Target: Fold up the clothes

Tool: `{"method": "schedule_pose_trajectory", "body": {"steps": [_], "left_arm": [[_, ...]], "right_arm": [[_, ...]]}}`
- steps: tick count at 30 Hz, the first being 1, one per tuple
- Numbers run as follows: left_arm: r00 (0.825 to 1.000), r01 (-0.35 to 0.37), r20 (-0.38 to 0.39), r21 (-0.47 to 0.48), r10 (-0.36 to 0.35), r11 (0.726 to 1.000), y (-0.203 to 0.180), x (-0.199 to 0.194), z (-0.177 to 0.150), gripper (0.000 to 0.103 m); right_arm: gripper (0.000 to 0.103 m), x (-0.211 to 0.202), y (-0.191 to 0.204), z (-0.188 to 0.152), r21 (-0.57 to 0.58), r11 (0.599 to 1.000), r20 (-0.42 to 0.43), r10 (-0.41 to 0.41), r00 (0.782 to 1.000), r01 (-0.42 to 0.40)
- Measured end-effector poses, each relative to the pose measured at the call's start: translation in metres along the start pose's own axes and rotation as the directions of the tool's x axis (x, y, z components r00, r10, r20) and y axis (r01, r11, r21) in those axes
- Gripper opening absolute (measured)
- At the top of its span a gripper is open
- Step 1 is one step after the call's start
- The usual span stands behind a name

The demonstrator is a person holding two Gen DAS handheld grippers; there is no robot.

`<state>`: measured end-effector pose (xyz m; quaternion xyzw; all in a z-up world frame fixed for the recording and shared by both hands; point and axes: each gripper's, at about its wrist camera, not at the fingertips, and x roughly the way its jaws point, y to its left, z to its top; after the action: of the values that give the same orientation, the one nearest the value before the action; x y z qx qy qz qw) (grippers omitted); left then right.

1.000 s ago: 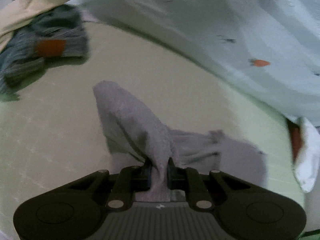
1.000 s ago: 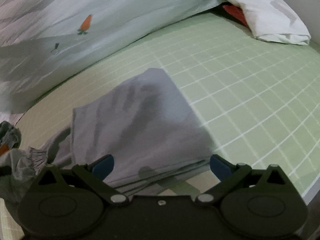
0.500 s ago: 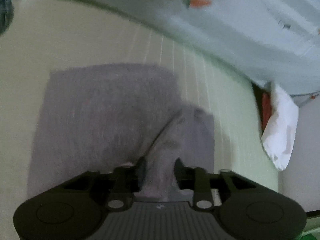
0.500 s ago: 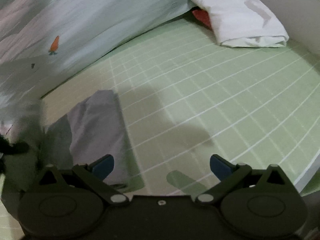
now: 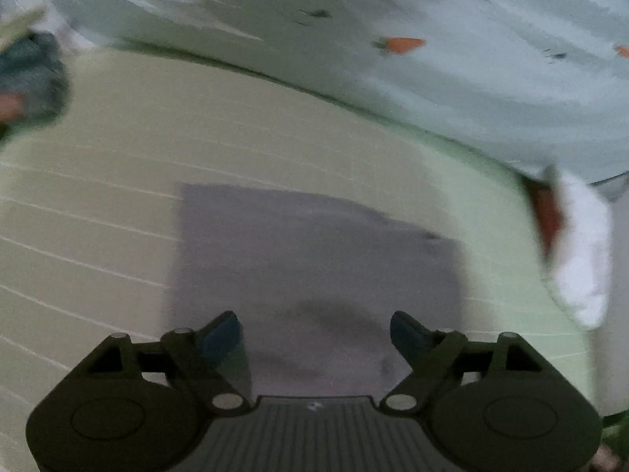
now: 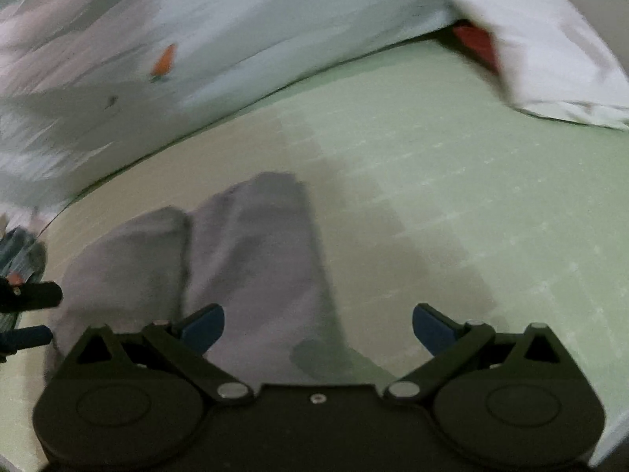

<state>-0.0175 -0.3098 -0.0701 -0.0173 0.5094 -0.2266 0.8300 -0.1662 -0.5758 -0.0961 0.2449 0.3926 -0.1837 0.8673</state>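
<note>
A grey garment (image 5: 314, 259) lies folded flat on the green checked sheet (image 5: 118, 149). It also shows in the right wrist view (image 6: 243, 259) as two side-by-side folds. My left gripper (image 5: 314, 334) is open and empty just above its near edge. My right gripper (image 6: 318, 326) is open and empty, over the garment's right edge. The left gripper's fingers (image 6: 27, 295) show at the far left of the right wrist view.
A pale blue duvet with carrot prints (image 5: 393, 39) bunches along the back. A white folded cloth over something red (image 6: 550, 51) lies at the far right. A grey-green striped garment (image 5: 27, 74) sits far left.
My left gripper has opened and let go of the grey garment, which now lies flat. Both views have swung; the right gripper has moved back over the garment.
</note>
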Motion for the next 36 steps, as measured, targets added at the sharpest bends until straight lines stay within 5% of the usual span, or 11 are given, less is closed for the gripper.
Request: {"method": "schedule_pose_trajectory", "body": {"steps": [3,12,19,20,22,23,28,33,35,36], "left_arm": [[0.994,-0.111,-0.008,0.054,0.111,0.992,0.016,0.001,-0.003,0.086],[0.988,-0.135,-0.053,0.123,0.142,0.983,0.067,-0.004,0.007,0.087],[0.990,-0.107,-0.076,0.144,0.119,0.984,0.089,0.001,0.019,0.087],[0.990,-0.108,-0.077,0.146,0.120,0.983,0.091,0.002,0.022,0.087],[0.990,-0.106,-0.076,0.146,0.118,0.984,0.092,0.004,0.025,0.087],[0.991,-0.102,-0.073,0.143,0.113,0.984,0.092,0.004,0.026,0.087],[0.999,-0.039,-0.017,0.101,0.041,0.994,0.084,-0.001,0.030,0.087],[0.999,0.034,0.039,0.085,-0.037,0.996,0.060,-0.004,0.029,0.087],[0.999,0.047,0.017,0.095,-0.049,0.994,0.050,0.002,0.022,0.089],[0.999,0.052,0.002,0.099,-0.052,0.994,0.046,0.005,0.019,0.089]], "right_arm": [[0.099,0.013,0.028,-0.001,-0.017,0.998,-0.028,0.055,0.998,-0.056],[0.061,0.050,0.088,-0.010,0.052,0.982,-0.085,0.185,0.979,-0.181],[0.062,0.066,0.096,-0.020,0.165,0.971,-0.105,0.192,0.976,-0.173],[0.057,0.065,0.096,-0.021,0.175,0.967,-0.094,0.206,0.974,-0.187],[0.016,0.061,0.098,-0.020,0.173,0.963,-0.066,0.220,0.973,-0.206],[0.008,0.058,0.101,-0.018,0.157,0.966,-0.047,0.217,0.975,-0.208],[0.007,0.014,0.108,0.011,0.001,0.965,0.133,0.259,0.957,-0.261],[0.007,-0.026,0.076,0.034,-0.022,0.985,0.275,0.168,0.947,-0.169],[0.019,-0.020,0.047,0.036,0.031,0.994,0.238,0.094,0.967,-0.104],[0.046,-0.010,0.034,0.034,0.063,0.996,0.179,0.047,0.983,-0.060]]}}
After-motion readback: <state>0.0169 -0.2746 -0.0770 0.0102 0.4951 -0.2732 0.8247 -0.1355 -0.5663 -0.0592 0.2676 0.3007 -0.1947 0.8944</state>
